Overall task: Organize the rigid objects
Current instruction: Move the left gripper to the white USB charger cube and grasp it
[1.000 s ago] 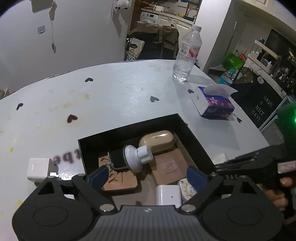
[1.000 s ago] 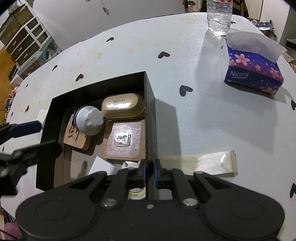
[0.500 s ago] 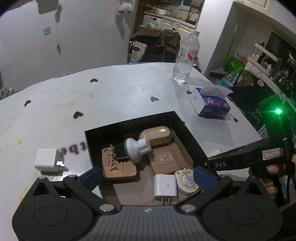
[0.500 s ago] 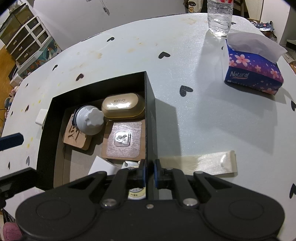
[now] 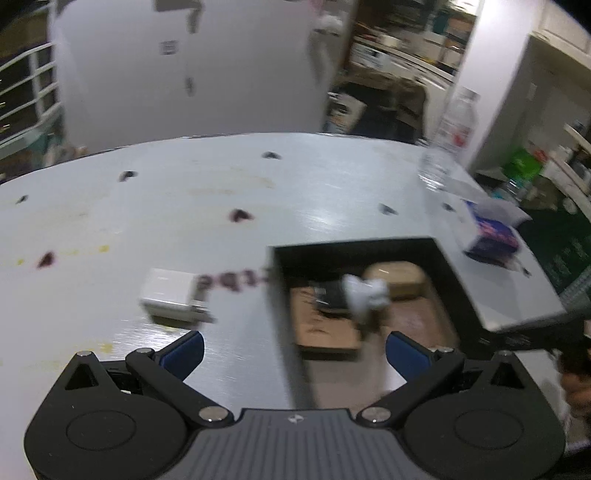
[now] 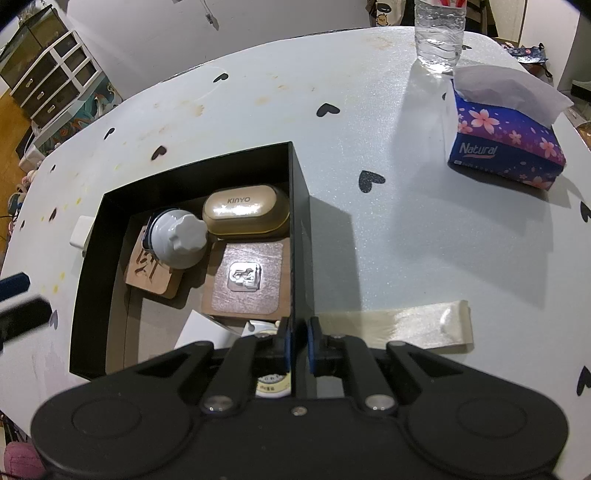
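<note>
A black box [image 6: 299, 206] on the white table holds a gold KINYO case [image 6: 245, 211], a white knob-shaped item [image 6: 180, 238], two wooden coasters [image 6: 247, 280], a white charger and a tape measure. My right gripper [image 6: 298, 343] is shut on the box's right wall. A white charger cube [image 5: 170, 293] lies on the table left of the box [image 5: 458, 273]; it also shows in the right wrist view [image 6: 81, 233]. My left gripper [image 5: 293, 350] is open and empty, above the box's left wall, short of the cube.
A blue flowered tissue box [image 6: 506, 144] and a water bottle [image 6: 439, 33] stand at the far right of the table. A strip of tape [image 6: 399, 325] lies right of the box. The table [image 6: 406, 221] has black heart marks.
My left gripper has pulled back and swung left, off the box's inside toward the white charger cube. My right gripper has kept its hold on the box wall.
</note>
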`<state>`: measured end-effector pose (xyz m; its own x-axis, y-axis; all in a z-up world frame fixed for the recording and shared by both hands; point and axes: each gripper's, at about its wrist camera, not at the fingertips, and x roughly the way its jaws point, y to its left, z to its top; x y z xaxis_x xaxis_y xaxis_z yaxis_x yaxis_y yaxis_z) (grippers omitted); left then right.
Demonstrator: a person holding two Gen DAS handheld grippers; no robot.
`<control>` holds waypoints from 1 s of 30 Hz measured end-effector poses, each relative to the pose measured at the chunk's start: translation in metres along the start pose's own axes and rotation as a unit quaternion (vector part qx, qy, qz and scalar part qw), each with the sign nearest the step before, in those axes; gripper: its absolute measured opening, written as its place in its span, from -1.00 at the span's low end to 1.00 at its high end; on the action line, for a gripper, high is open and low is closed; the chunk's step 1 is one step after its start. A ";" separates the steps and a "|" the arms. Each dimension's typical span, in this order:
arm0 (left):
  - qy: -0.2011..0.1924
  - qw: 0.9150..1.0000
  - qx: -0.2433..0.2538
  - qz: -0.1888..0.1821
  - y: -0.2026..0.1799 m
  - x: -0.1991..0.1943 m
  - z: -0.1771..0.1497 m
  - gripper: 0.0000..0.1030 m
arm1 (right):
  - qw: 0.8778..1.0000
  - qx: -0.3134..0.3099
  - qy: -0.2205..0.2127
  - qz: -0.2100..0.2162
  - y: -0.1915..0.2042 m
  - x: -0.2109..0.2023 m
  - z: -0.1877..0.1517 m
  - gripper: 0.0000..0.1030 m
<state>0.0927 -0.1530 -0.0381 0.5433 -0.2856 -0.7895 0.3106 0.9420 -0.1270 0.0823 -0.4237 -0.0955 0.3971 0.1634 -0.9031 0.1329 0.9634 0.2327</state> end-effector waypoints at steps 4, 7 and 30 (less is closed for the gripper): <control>-0.014 0.999 -0.015 0.036 0.029 0.009 0.005 1.00 | 1.000 0.000 0.000 0.000 0.000 0.000 0.000 -0.82; -0.016 0.998 -0.012 0.060 0.050 0.020 0.008 1.00 | 1.000 0.000 0.000 0.000 0.000 0.000 0.000 -0.82; 0.028 0.992 0.099 0.074 0.074 0.112 0.020 0.31 | 1.000 0.001 0.005 -0.002 0.000 0.006 0.001 -0.81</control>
<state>0.1920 -0.1182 -0.1237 0.5519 -0.1323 -0.8233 0.3820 0.9178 0.1086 0.0851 -0.4228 -0.1004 0.3871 0.1626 -0.9076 0.1357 0.9636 0.2305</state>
